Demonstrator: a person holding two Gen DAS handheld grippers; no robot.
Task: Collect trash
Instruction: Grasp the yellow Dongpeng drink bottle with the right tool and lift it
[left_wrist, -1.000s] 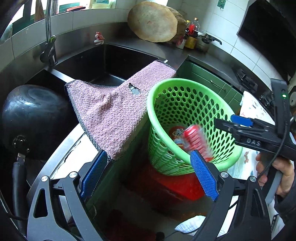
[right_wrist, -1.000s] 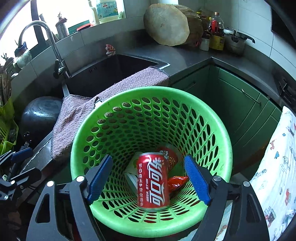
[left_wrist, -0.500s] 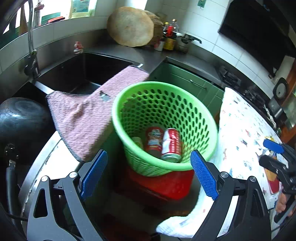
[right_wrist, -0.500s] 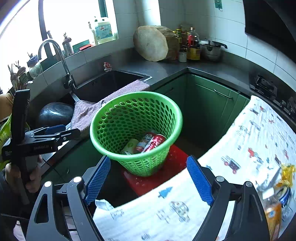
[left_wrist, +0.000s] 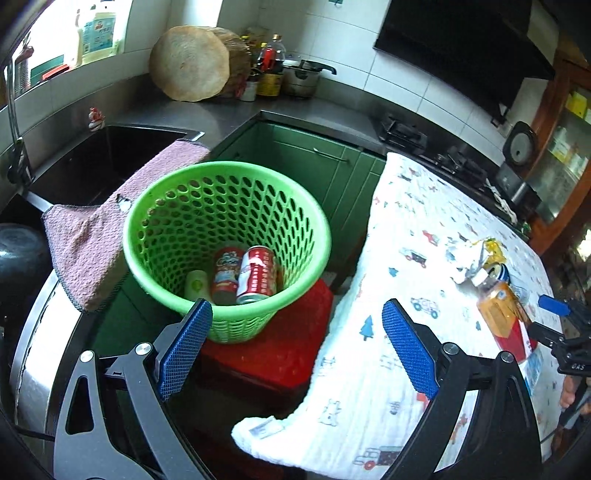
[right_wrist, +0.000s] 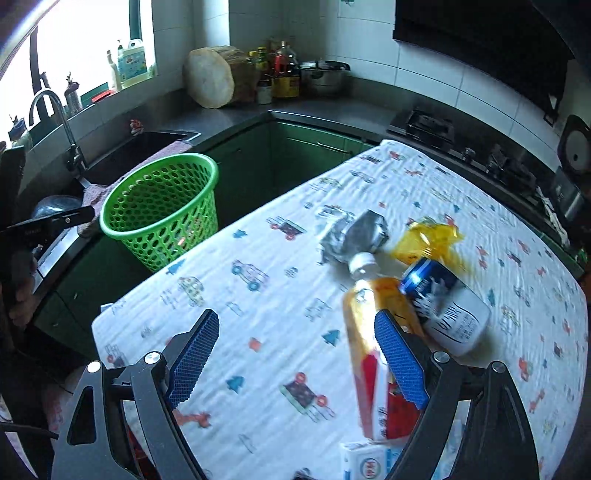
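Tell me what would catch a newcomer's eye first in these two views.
The bright green basket stands on a red stool by the sink, with a red can and other containers lying in its bottom. Next, the table's white cloth printed with little cars, where a pile of trash waits: an orange bottle, a blue and white can and a silver wrapper. The right gripper hangs open beside that pile.

I see open cloth (right_wrist: 258, 314) ahead of my right fingers (right_wrist: 400, 360); bottle (right_wrist: 369, 332) and can (right_wrist: 447, 306) crowd the right.
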